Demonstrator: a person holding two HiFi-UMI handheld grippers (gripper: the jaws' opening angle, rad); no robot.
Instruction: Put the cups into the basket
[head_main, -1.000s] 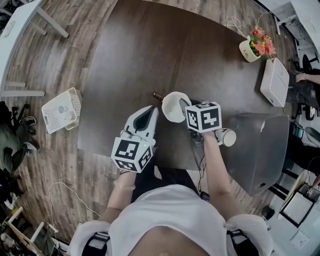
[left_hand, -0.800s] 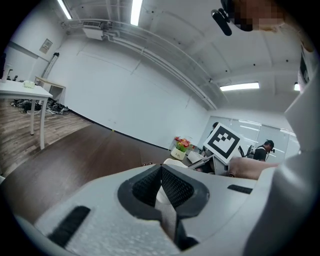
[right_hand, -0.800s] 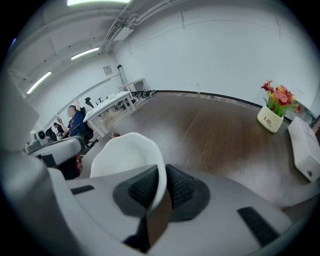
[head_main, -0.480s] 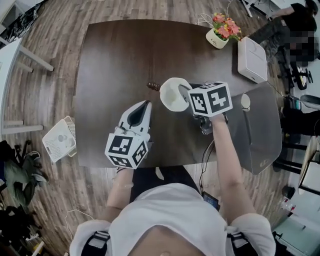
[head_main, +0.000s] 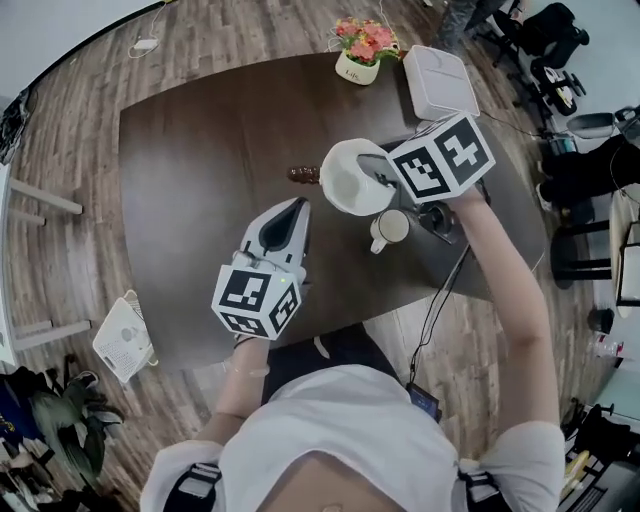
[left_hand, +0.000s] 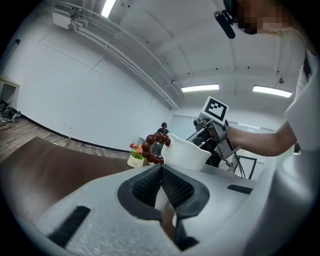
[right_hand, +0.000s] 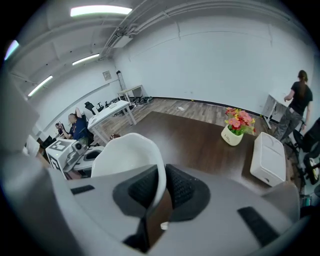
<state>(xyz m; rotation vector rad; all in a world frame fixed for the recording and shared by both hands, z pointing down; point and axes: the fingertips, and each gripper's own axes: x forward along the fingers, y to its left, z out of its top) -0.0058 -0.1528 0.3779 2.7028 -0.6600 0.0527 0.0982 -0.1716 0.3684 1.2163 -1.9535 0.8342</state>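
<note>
Right gripper (head_main: 374, 181) clamps the white cup (head_main: 348, 178) by its rim, aloft over the table (head_main: 200, 150). White container (head_main: 440, 80), likely the basket, lies at 1 o'clock, nearer this hand. Left gripper (left_hand: 160, 169) pinches brown beads (left_hand: 151, 147); second cup (head_main: 388, 230) stands at 6 o'clock.

The big white cup (head_main: 345, 180) hangs tilted above the surface, its thin wall pinched between the jaws of the right tool (head_main: 378, 180). The small white cup (head_main: 388, 229), which has a handle, stands upright on the surface just beside this tool, lower than the big cup.
</note>
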